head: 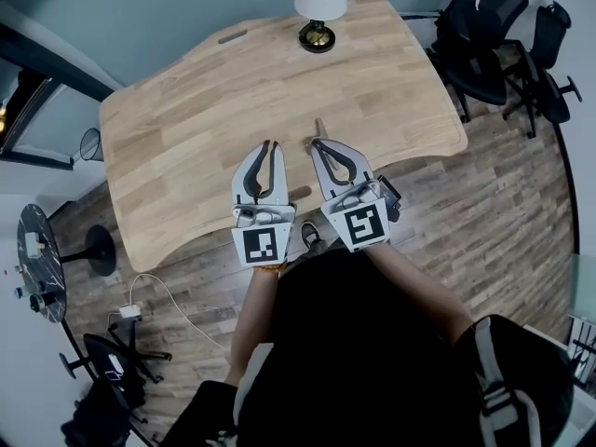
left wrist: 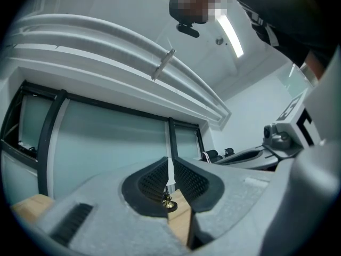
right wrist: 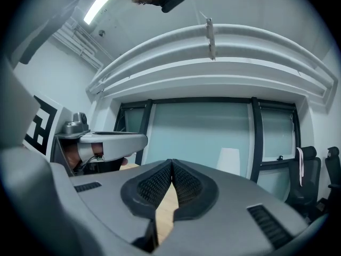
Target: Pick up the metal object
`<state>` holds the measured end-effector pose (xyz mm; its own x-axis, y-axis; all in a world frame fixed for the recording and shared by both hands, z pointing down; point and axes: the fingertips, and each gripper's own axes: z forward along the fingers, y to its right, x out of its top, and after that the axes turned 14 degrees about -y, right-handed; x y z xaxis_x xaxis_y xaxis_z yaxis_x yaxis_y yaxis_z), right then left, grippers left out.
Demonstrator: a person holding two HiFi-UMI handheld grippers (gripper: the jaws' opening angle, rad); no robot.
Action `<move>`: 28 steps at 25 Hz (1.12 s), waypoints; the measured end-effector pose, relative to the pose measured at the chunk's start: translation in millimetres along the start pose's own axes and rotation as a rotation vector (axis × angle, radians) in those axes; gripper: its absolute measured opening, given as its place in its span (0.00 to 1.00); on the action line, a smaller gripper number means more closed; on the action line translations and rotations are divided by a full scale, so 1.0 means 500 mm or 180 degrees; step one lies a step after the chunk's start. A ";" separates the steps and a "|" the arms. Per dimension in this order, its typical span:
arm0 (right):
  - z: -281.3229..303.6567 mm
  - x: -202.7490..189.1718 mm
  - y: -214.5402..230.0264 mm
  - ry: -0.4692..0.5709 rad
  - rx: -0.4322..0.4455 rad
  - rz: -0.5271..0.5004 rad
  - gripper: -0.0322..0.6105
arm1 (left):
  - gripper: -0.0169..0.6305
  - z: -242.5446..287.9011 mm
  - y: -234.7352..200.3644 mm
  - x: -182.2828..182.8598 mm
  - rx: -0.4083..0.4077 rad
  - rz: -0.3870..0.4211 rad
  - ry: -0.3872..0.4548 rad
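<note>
A small slim metallic-looking object (head: pixel 318 126) lies on the wooden table (head: pixel 205 128), just beyond the tips of my right gripper (head: pixel 315 143). That gripper's jaws meet at the tips with nothing between them, which the right gripper view confirms (right wrist: pixel 171 162). My left gripper (head: pixel 270 145) hovers beside it over the table's front part. In the left gripper view (left wrist: pixel 169 162) its pads stand a narrow slit apart, holding nothing, and the lamp shows through the slit. Neither gripper view shows the small object.
A lamp (head: pixel 318 7) with a white shade and brass base stands at the table's far edge. Black office chairs (head: pixel 494 35) crowd the right side. A round dark side table (head: pixel 42 259) and a white cable (head: pixel 154 291) are on the wooden floor at left.
</note>
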<state>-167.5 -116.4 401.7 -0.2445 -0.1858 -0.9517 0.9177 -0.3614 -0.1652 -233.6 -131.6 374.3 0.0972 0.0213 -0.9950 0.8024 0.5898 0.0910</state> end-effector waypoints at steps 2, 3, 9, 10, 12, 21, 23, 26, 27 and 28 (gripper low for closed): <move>0.008 -0.012 -0.011 -0.0029 0.0046 -0.0022 0.05 | 0.09 -0.003 -0.002 -0.019 -0.0026 -0.0032 -0.0031; 0.013 -0.018 -0.016 -0.0052 0.0068 -0.0030 0.05 | 0.09 -0.004 -0.004 -0.030 -0.0029 -0.0048 -0.0057; 0.031 -0.051 -0.041 -0.0160 0.0141 -0.0041 0.05 | 0.08 -0.009 -0.017 -0.082 -0.0018 -0.0074 -0.0204; 0.033 -0.056 -0.043 -0.0175 0.0148 -0.0037 0.05 | 0.07 -0.008 -0.018 -0.089 -0.0021 -0.0075 -0.0227; 0.035 -0.063 -0.047 -0.0198 0.0157 -0.0024 0.05 | 0.07 -0.008 -0.017 -0.098 -0.0038 -0.0080 -0.0260; 0.052 -0.116 -0.045 -0.0375 0.0146 0.0117 0.05 | 0.06 -0.004 -0.014 -0.129 -0.0093 -0.0105 -0.0378; 0.051 -0.132 -0.043 -0.0429 0.0153 0.0154 0.05 | 0.06 -0.005 -0.012 -0.129 -0.0104 -0.0096 -0.0381; 0.054 -0.145 -0.041 -0.0472 0.0167 0.0192 0.05 | 0.06 -0.005 -0.014 -0.131 -0.0100 -0.0105 -0.0383; 0.055 -0.146 -0.041 -0.0476 0.0174 0.0198 0.05 | 0.06 -0.005 -0.014 -0.134 -0.0101 -0.0104 -0.0394; 0.056 -0.146 -0.043 -0.0479 0.0183 0.0199 0.05 | 0.06 -0.005 -0.013 -0.137 -0.0105 -0.0100 -0.0411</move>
<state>-178.1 -121.0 481.8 -0.2355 -0.3427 -0.9095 0.9142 -0.3957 -0.0876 -247.0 -135.1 441.9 0.1490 -0.1002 -0.9837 0.7866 0.6148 0.0565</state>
